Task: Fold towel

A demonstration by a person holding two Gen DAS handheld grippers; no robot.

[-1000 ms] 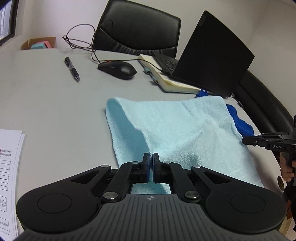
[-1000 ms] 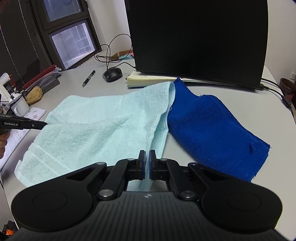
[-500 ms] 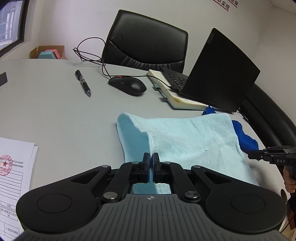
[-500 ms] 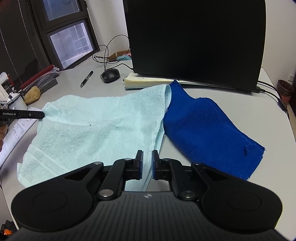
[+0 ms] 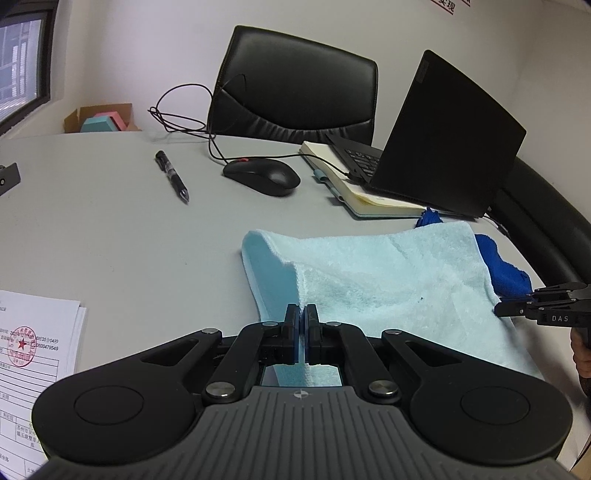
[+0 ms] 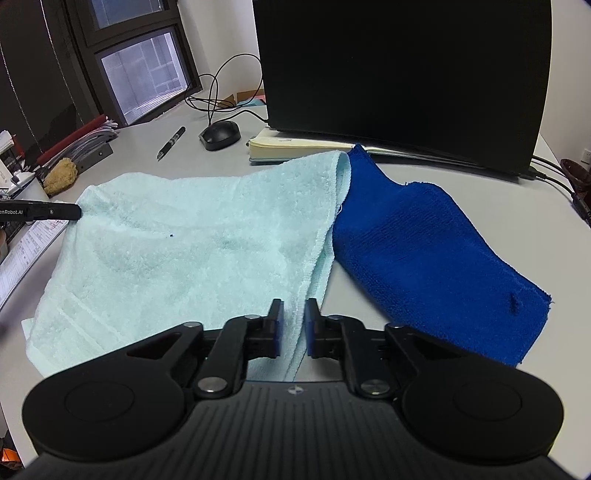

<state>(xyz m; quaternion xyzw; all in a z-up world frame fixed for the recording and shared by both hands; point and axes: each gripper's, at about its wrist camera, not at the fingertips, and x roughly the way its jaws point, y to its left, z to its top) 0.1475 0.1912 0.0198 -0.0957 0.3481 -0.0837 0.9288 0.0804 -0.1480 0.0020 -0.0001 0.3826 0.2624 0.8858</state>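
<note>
The pale blue towel [image 6: 192,236] lies doubled and rumpled on the grey bench [image 5: 92,221], its right edge overlapping a dark blue cloth [image 6: 424,251]. The left gripper [image 5: 303,321] has its fingers clamped on a raised towel corner; the right gripper [image 6: 292,325] has its fingers apart around the towel's edge. At ten o'clock in the left view, a cardboard box [image 5: 99,116] holds teal and pink blocks.

- "DAS" in pale letters on the side of the right gripper [image 5: 496,309], seen at three o'clock from the left wrist
- "enRobot.AI", its first letter cut off by the picture edge, on the side of the left gripper [image 6: 78,211], seen at nine o'clock from the right wrist
- A printed form [image 5: 33,354] at eight o'clock in the left wrist view carries a round red stamp with a star and a line of digits ending "0479549"; its other print is too small to read
- Red characters on the wall sign [image 5: 448,4] at one o'clock, cut off by the edge, unreadable
</note>
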